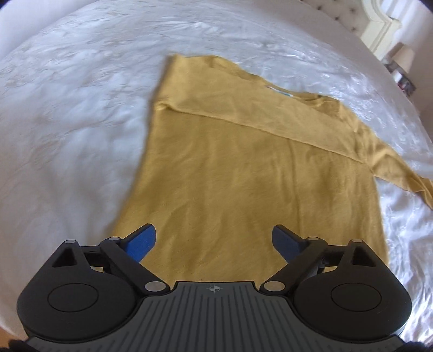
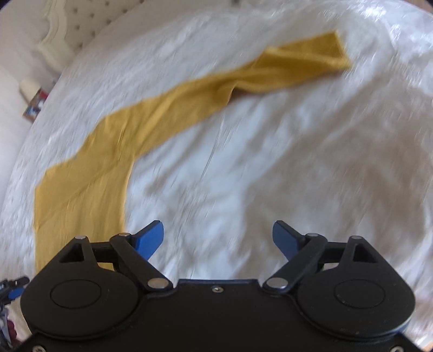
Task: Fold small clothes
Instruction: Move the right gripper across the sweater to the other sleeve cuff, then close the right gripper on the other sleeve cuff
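Observation:
A mustard-yellow long-sleeved shirt lies flat on the white bedspread. Its left sleeve is folded across the chest, and its right sleeve stretches out to the right. My left gripper is open and empty, hovering above the shirt's lower hem. In the right wrist view the outstretched sleeve runs from the shirt's side at lower left up to its cuff at upper right. My right gripper is open and empty above bare bedspread, to the right of the shirt's body.
A tufted headboard and a bedside table with a lamp stand beyond the bed's far edge. The same bedside items show at the left of the right wrist view. Both views are motion-blurred.

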